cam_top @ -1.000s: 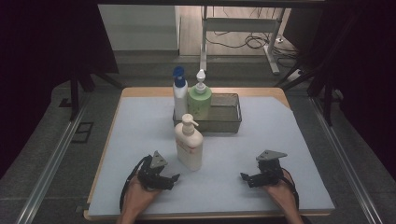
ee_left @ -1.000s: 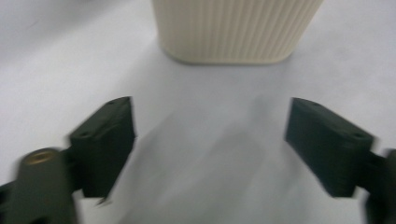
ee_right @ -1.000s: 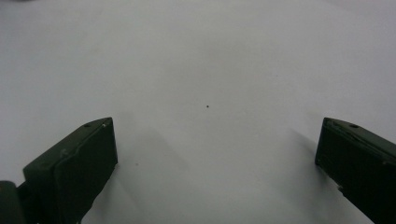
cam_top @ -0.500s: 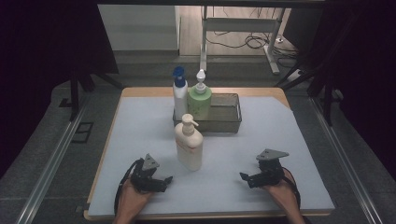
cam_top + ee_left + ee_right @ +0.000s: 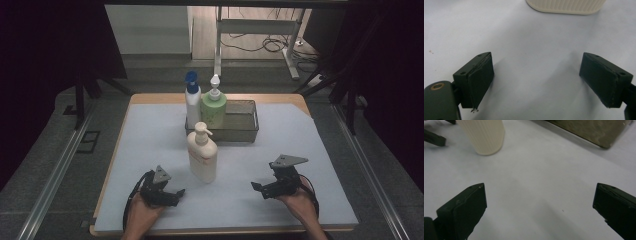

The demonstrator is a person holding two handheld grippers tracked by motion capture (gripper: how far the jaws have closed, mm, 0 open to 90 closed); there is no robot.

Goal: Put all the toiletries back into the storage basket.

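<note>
A cream pump bottle [image 5: 202, 156] stands upright on the white mat, in front of a dark mesh basket [image 5: 245, 131]. My left gripper [image 5: 176, 193] rests near the front edge, left of and nearer than the bottle, and is open and empty. The left gripper view shows its jaws [image 5: 536, 82] spread wide over bare mat, with the bottle's ribbed base [image 5: 566, 6] ahead. My right gripper [image 5: 256, 189] lies at the front right, open with nothing between its jaws [image 5: 539, 212]. Its view has the cream bottle [image 5: 485, 136] far left and the basket's corner [image 5: 594, 131] far right.
A white bottle with a blue pump [image 5: 192, 102] and a green pump bottle [image 5: 213, 109] stand upright at the basket's left end. The rest of the basket looks empty. The white mat [image 5: 150, 135] covers a wooden table, with dark floor and rails around it.
My left gripper has slid a little to the left and toward the near edge. The right gripper and the bottles have stayed put.
</note>
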